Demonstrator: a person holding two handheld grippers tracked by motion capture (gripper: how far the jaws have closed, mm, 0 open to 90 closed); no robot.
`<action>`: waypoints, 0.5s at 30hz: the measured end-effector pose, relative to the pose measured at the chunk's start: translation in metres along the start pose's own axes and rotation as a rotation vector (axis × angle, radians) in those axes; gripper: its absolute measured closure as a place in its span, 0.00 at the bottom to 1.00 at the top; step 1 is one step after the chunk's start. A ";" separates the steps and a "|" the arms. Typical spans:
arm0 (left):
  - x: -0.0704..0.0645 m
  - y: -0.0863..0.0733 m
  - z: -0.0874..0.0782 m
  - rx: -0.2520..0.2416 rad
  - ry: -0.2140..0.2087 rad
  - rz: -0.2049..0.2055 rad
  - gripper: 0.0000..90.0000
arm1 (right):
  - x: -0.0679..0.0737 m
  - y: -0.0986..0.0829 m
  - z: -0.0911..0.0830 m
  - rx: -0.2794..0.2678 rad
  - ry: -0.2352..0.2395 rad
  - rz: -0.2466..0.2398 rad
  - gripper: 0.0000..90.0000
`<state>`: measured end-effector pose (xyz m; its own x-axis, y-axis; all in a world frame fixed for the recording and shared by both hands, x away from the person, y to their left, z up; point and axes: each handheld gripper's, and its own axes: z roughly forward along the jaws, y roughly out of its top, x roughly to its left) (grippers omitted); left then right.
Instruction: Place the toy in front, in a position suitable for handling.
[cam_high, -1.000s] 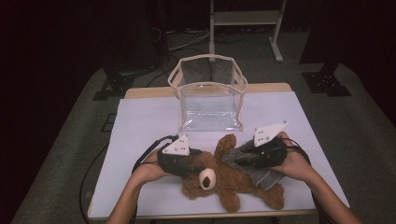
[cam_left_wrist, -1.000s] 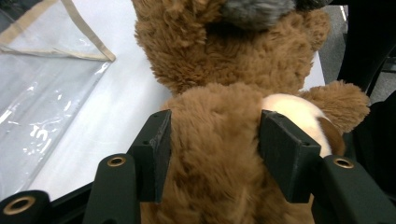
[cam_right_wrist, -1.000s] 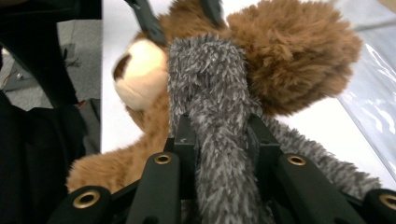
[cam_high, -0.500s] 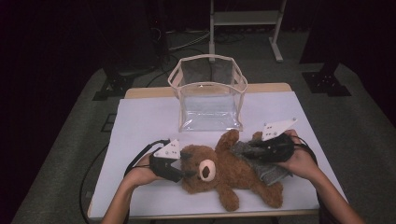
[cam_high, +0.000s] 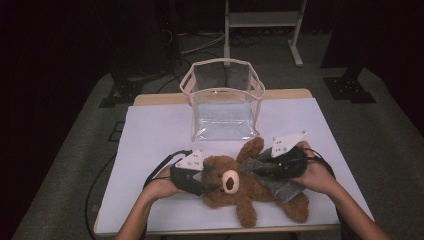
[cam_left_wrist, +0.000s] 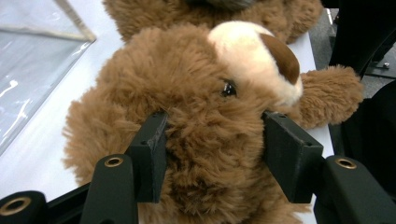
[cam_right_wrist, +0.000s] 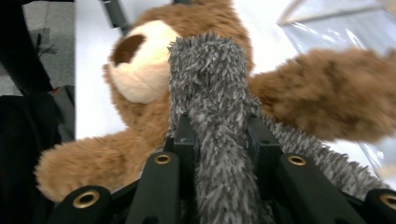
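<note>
Since half a second ago the brown plush teddy bear (cam_high: 239, 189) has shifted little on the white tabletop (cam_high: 150, 135), but its cream muzzle now faces up toward the high view, and the left tongs (cam_high: 209, 186) have closed in against the head from nine o'clock. A second ago those tongs lay over the bear's head; now they sit beside it, and the right tongs (cam_high: 257, 170) have kept their place over the body.

Seen from the left gripper view, the left tongs (cam_left_wrist: 212, 154) stand spread wide, their black jaws pressing into the fur on either side of the teddy bear's (cam_left_wrist: 205, 107) head, just below its eye. From the right gripper view, the right tongs (cam_right_wrist: 219, 140) are pinching a fold of shaggy grey fabric garment (cam_right_wrist: 215, 107), pulled up in front of the bear (cam_right_wrist: 154, 93). From above, that grey garment (cam_high: 277, 181) lies over the bear's belly, between its raised arm and its leg.

The bear lies on its back near the six o'clock edge of the tabletop, one arm pointing to twelve o'clock, legs toward five o'clock. At twelve o'clock from it, well apart, stands a clear plastic bag with cream trim (cam_high: 222, 102), upright with its top open.
</note>
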<state>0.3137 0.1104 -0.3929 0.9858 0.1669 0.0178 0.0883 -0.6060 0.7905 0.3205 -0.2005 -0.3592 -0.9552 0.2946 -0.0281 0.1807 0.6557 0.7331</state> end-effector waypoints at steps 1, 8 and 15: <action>0.000 0.002 0.002 0.006 -0.004 0.010 0.48 | -0.004 -0.003 -0.003 -0.001 -0.005 0.015 0.77; 0.000 0.014 0.015 0.021 -0.018 0.038 0.48 | -0.013 -0.013 -0.014 -0.016 -0.026 0.067 0.77; 0.001 0.016 0.019 0.020 -0.013 0.042 0.48 | 0.011 0.010 0.004 -0.040 0.022 -0.015 0.77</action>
<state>0.3189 0.0863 -0.3920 0.9905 0.1309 0.0428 0.0494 -0.6276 0.7769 0.3129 -0.1879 -0.3554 -0.9629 0.2689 -0.0247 0.1570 0.6318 0.7591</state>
